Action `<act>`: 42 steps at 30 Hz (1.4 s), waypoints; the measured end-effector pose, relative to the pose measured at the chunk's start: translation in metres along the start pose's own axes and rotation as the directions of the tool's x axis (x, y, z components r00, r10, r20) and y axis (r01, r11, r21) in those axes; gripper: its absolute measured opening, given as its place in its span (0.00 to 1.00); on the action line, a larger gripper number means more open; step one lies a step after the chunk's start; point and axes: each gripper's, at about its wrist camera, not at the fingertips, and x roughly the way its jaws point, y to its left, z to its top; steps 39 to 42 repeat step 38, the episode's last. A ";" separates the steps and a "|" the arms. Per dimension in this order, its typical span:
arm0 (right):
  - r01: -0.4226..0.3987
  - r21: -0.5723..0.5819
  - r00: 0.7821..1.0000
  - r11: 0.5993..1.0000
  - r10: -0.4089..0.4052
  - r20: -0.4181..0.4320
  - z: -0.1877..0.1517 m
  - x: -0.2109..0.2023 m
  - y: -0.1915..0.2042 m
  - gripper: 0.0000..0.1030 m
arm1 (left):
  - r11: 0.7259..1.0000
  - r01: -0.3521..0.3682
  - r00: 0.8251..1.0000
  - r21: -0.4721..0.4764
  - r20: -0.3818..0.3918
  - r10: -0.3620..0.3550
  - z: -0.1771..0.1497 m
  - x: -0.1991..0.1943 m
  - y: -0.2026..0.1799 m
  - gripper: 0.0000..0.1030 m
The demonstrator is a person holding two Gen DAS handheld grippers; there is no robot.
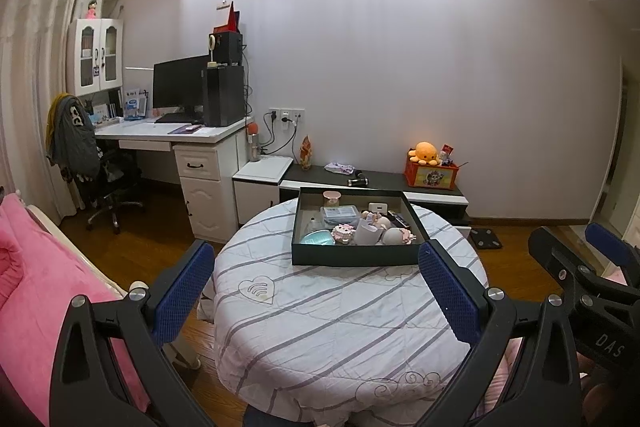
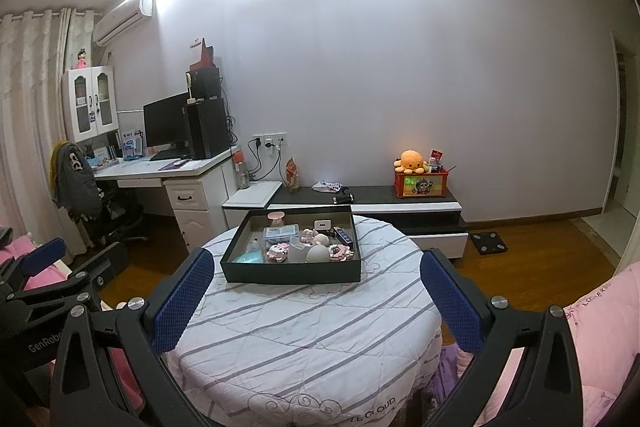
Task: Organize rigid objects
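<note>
Two grippers, the left gripper (image 1: 316, 291) and right gripper (image 2: 316, 301), hover with jaws spread wide and empty above the near side of the round table (image 2: 304, 339). The dark tray (image 2: 292, 277) of small trinkets sits at the table's far side.

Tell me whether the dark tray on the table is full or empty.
Partly full: the tray holds several small items, with bare floor showing at its left.
</note>
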 end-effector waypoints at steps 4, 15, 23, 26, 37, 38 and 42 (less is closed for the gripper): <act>0.002 0.000 1.000 1.000 -0.002 0.006 0.000 -0.001 -0.001 1.00 | 1.000 0.000 1.000 0.001 -0.001 0.000 0.000 0.000 0.000 1.00; 0.013 -0.001 1.000 1.000 -0.013 0.009 0.000 -0.002 -0.004 1.00 | 1.000 0.013 1.000 0.008 0.007 -0.013 0.003 0.003 -0.005 1.00; 0.022 0.004 1.000 1.000 -0.022 0.005 -0.001 -0.001 -0.006 1.00 | 1.000 0.000 1.000 0.021 -0.022 0.001 -0.002 0.013 -0.005 1.00; 0.023 0.005 1.000 1.000 -0.023 0.003 -0.002 0.000 -0.006 1.00 | 1.000 -0.001 1.000 0.021 -0.020 0.001 -0.003 0.013 -0.004 1.00; 0.023 0.003 1.000 1.000 -0.023 -0.012 -0.005 0.006 -0.007 1.00 | 1.000 0.006 1.000 0.025 0.006 -0.006 -0.009 0.012 0.000 1.00; 0.022 0.003 1.000 1.000 -0.022 -0.010 -0.006 0.006 -0.006 1.00 | 1.000 0.007 1.000 0.025 0.004 -0.007 -0.009 0.012 0.000 1.00; 0.022 0.003 1.000 1.000 -0.022 -0.010 -0.006 0.006 -0.006 1.00 | 1.000 0.007 1.000 0.025 0.004 -0.007 -0.009 0.012 0.000 1.00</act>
